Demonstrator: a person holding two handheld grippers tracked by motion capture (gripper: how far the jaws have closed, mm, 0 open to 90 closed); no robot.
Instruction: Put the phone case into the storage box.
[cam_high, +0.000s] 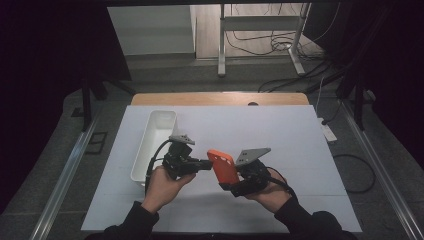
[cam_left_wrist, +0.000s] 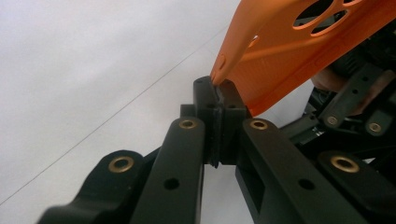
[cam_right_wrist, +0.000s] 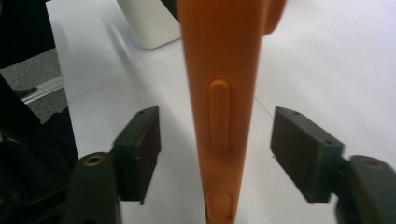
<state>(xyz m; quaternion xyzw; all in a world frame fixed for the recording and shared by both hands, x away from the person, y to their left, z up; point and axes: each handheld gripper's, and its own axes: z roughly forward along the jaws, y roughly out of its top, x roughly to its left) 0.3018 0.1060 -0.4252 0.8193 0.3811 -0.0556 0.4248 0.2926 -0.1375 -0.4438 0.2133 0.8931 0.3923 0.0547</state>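
I see an orange soft-plastic phone case (cam_high: 223, 167) held up above the white table cover (cam_high: 280, 145), between my two grippers, near the middle of the table's near half. In the high view it stands tilted, its top end leaning toward the far left.

Left gripper (cam_high: 206, 164): jaws pinched tight together. In the left gripper view the black pads (cam_left_wrist: 219, 105) meet with the thin rim of the orange case (cam_left_wrist: 299, 51) caught at their tip, so it is holding the case by its edge. Camera cutouts show in the case's upper part there.

Right gripper (cam_high: 231, 186): jaws stand wide, both pads (cam_right_wrist: 140, 149) apart from the case. In the right gripper view the case's side edge (cam_right_wrist: 219, 93) runs straight up between the jaws, its long button bump facing the camera, with clear gaps on each side. No contact there. No earlier frame to compare.

A white rectangular plastic bin (cam_high: 154, 142) sits on the table's left part, just beyond the left gripper; its corner also shows at the top of the right gripper view (cam_right_wrist: 149, 23). Both hands come in from the bottom, dark sleeves on. A strip of wooden table edge (cam_high: 220, 98) lies at the far side of the cover.
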